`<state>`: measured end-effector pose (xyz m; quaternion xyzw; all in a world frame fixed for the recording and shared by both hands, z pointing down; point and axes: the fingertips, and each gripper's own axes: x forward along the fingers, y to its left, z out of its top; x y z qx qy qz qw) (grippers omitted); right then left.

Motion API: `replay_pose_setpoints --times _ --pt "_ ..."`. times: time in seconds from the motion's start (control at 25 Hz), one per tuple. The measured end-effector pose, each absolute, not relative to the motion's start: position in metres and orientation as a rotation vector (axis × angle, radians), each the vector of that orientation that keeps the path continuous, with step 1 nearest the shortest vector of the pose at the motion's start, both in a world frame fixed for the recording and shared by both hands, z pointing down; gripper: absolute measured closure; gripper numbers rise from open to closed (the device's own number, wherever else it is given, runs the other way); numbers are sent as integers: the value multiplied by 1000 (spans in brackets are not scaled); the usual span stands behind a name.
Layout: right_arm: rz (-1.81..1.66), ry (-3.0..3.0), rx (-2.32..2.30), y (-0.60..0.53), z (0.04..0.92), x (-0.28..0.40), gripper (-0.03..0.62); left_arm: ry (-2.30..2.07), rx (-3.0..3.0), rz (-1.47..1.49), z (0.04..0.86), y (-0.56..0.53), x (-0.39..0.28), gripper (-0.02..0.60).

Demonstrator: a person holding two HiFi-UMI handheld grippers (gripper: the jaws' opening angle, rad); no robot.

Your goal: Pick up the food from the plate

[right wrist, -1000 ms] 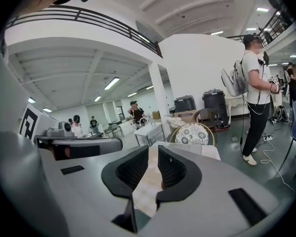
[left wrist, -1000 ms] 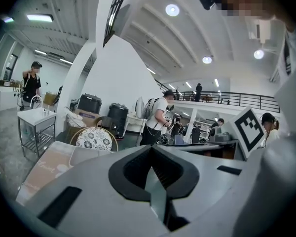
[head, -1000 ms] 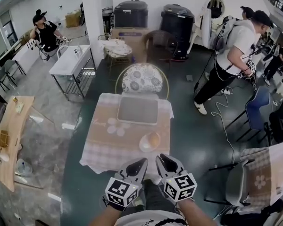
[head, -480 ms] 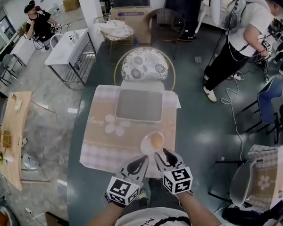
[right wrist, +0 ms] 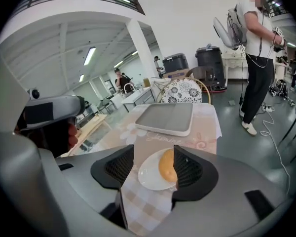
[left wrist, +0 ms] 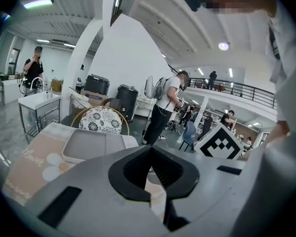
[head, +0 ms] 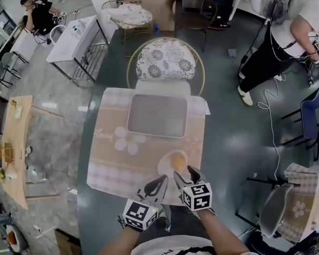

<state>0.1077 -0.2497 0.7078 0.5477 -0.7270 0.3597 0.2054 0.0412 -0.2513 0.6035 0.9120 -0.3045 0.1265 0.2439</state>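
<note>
An orange, bun-like piece of food (head: 178, 160) lies on a small white plate (head: 166, 166) near the table's front right. My right gripper (head: 183, 172) hovers just short of the plate's near rim. Its jaws are opening and stand apart with nothing between them. In the right gripper view the food (right wrist: 166, 165) and plate (right wrist: 147, 174) show through the gap, the food close to the right finger (right wrist: 190, 169). My left gripper (head: 158, 183) hangs over the table's front edge, left of the plate, with its jaws shut and empty (left wrist: 150, 149).
A grey tray (head: 157, 116) sits at the far middle of the cloth-covered table (head: 117, 163). A floral round chair (head: 165, 60) stands behind the table. A person (head: 287, 25) stands at the far right, and a cloth-draped chair (head: 303, 195) is at the near right.
The right gripper has moved forward to the plate's near rim and its jaws have spread apart. The head view has drawn closer over the table. The left gripper stays shut.
</note>
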Motion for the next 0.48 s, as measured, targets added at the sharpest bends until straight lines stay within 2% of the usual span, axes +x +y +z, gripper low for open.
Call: replay_pose_setpoints --times 0.48 --pt "1093 -1879 1420 -270 788 111 329 -854 2418 395 638 -275 47 575"
